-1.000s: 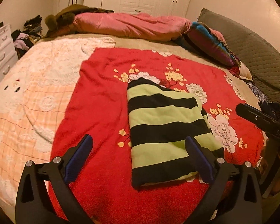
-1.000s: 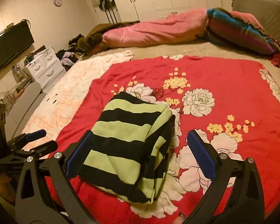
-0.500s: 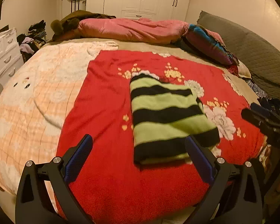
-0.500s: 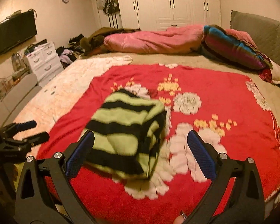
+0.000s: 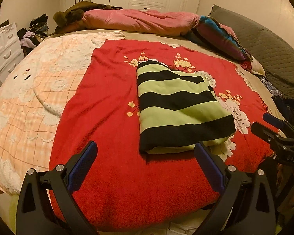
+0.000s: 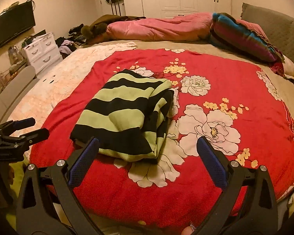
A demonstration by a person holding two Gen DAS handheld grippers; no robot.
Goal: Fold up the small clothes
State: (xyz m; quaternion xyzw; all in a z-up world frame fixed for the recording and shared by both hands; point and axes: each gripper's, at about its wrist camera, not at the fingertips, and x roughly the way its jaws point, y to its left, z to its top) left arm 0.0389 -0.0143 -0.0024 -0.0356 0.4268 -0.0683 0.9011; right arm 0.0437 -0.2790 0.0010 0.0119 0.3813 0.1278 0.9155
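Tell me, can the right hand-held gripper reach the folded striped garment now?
Probably yes: the right hand-held gripper is open, the striped garment lies just ahead on the red blanket, nothing between.

Both grippers, left (image 5: 146,150) and right (image 6: 148,147), farther back from folded striped garment (image 5: 178,105), toward 6 o'clock.

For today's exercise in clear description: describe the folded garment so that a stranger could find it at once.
Start at the bed, then find the red flowered blanket spread on it. Near the blanket's middle lies the garment, folded into a rectangle. Its broad black and pale green stripes appear on nothing else there.
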